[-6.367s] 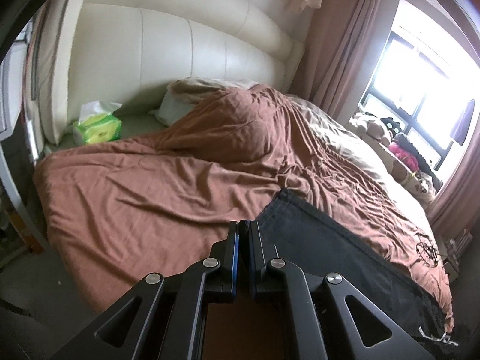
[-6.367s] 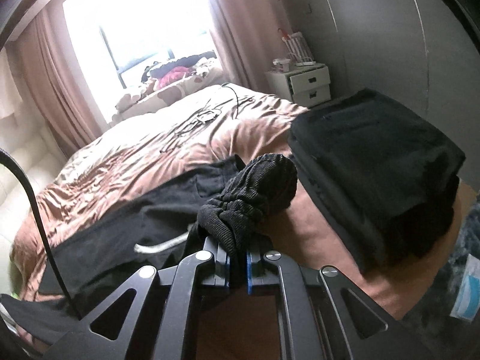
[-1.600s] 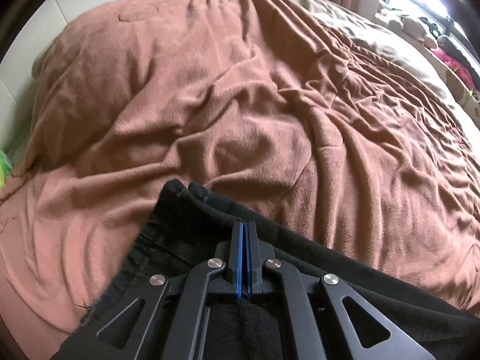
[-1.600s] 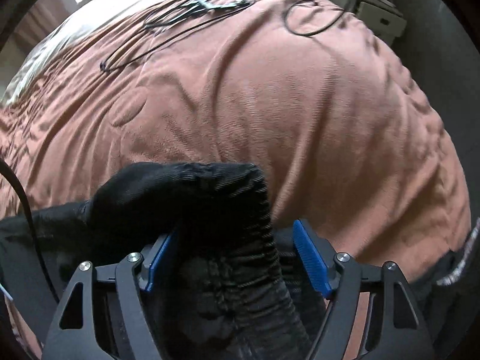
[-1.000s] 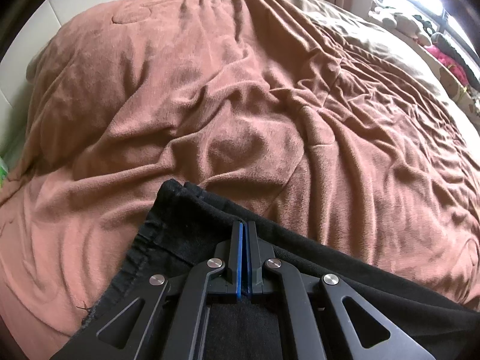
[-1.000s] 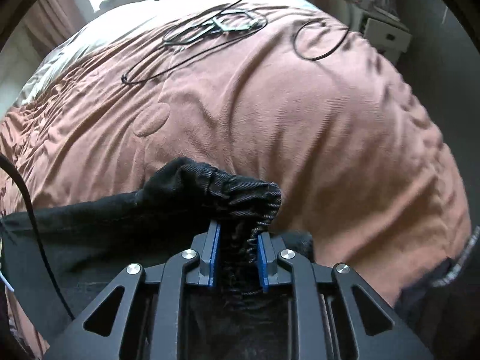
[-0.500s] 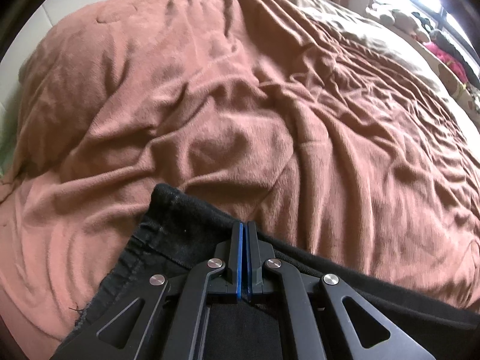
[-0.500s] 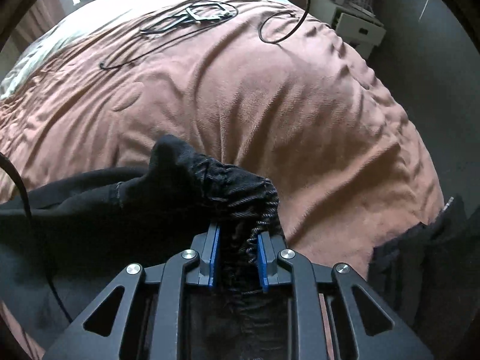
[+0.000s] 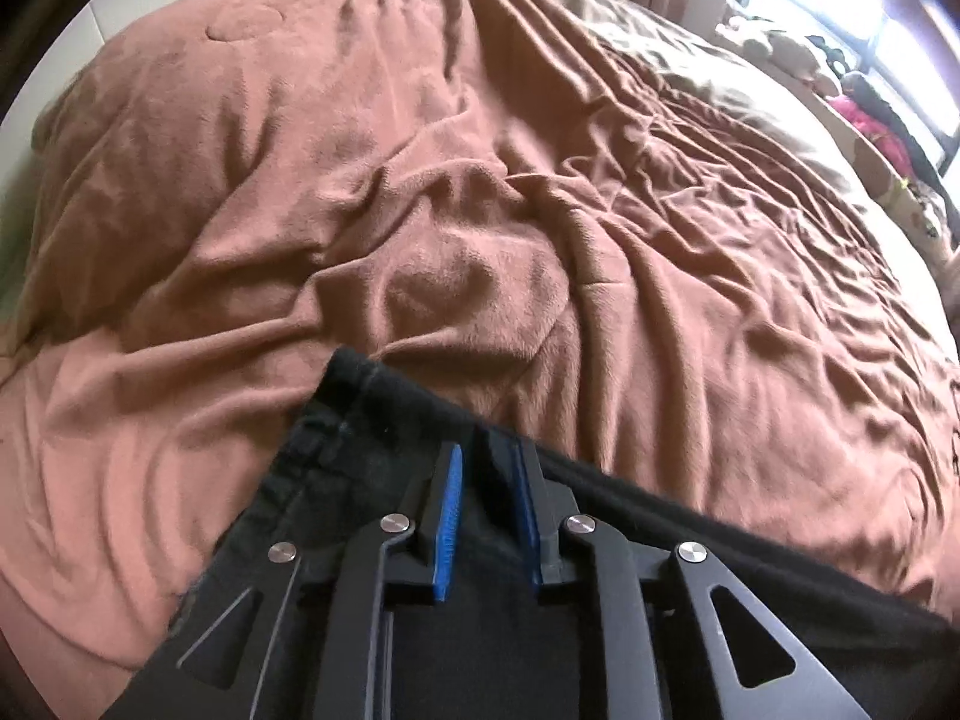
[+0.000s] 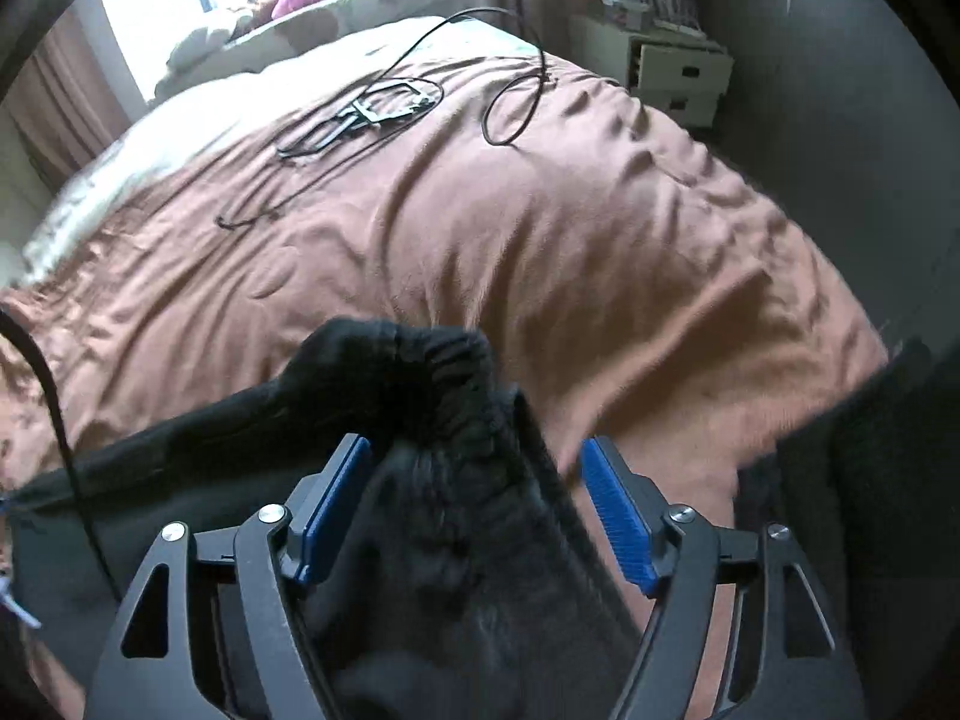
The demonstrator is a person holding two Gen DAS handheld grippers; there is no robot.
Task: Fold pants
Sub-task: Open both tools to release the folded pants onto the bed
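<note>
No text, label, brand, number or sign can be read in either view.

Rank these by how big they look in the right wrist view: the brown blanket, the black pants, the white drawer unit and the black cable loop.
1. brown blanket, fills most of the view
2. black pants, though nearness to the camera enlarges them
3. white drawer unit and black cable loop: look alike in extent, so unranked
</note>
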